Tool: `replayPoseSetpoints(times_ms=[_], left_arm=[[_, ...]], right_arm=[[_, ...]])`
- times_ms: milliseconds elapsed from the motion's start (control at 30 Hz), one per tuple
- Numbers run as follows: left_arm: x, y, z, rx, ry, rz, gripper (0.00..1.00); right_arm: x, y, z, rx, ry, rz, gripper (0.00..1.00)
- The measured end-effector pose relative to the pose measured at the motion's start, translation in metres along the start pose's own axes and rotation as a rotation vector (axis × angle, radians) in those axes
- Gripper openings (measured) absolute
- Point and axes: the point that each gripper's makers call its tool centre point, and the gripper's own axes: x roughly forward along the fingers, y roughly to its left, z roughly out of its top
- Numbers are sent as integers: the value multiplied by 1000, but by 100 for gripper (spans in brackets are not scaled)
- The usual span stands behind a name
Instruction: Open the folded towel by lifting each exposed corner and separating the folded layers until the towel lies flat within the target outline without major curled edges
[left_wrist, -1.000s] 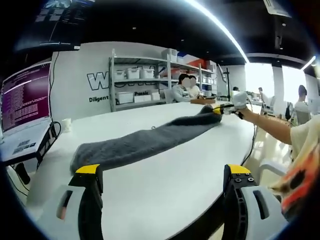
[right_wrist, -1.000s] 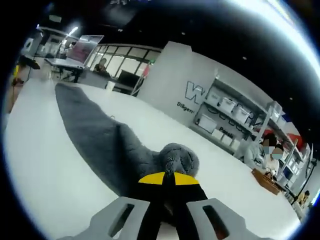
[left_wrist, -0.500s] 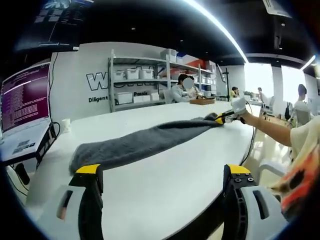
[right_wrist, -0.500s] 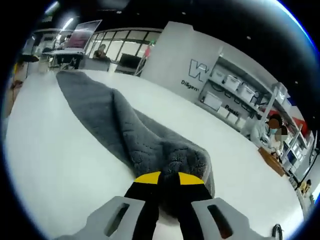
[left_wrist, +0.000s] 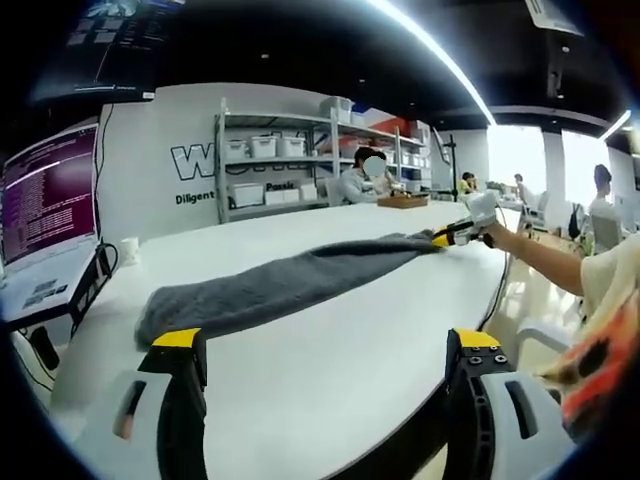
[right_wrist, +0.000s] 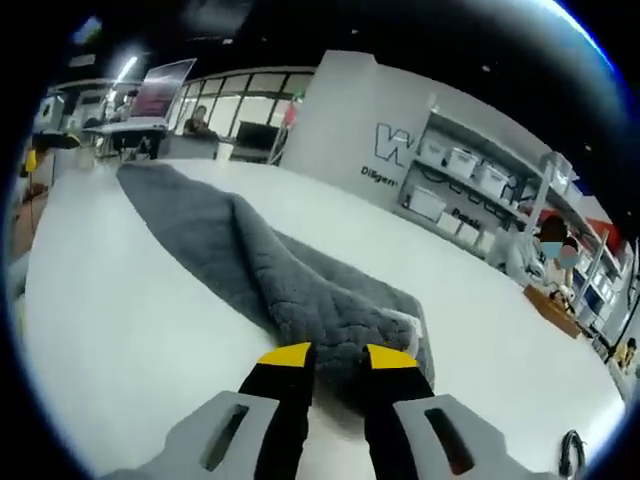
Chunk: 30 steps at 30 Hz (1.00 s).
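Towel (right_wrist: 250, 265), lowered flat since a second ago, lies long and folded; right gripper (right_wrist: 337, 360) releasing its end, left gripper (left_wrist: 325, 345) agape short of the other end.

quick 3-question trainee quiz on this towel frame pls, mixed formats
1. True or false: the left gripper has its jaws clamped on the grey towel.
2. In the right gripper view, the right gripper sits at: A) the towel's near end, B) the laptop, C) the shelf rack.
3. Fill in: the towel lies as a long, still folded strip on the white ____.

Key: 1 false, its jaws are wide apart and short of the towel; 2 A; 3 table.
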Motion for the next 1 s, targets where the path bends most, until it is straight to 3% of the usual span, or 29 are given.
replayPoseSetpoints(times_ms=[233, 400, 467, 633, 767, 867, 900, 933, 1000], left_arm=[[2, -4, -1, 13, 11, -9, 98], [4, -6, 1, 14, 8, -15, 98], [4, -7, 2, 14, 8, -15, 98], [5, -7, 0, 15, 16, -16, 98], [5, -7, 0, 15, 18, -15, 98], [5, -6, 0, 14, 16, -13, 98], [5, -6, 0, 14, 16, -13, 98], [4, -6, -1, 11, 15, -12, 98], [4, -6, -1, 10, 16, -12, 98]], right_arm=[[-9, -14, 3, 56, -14, -22, 31], [0, -17, -2, 187, 14, 49, 37], [6, -17, -2, 209, 17, 86, 33], [20, -29, -1, 271, 47, 88, 29], [28, -25, -3, 307, 74, 115, 24], [29, -19, -9, 299, 104, 123, 14], [29, -19, -9, 297, 105, 122, 4], [26, -20, -14, 227, 111, 83, 1], [22, -15, -11, 235, 89, 91, 1]])
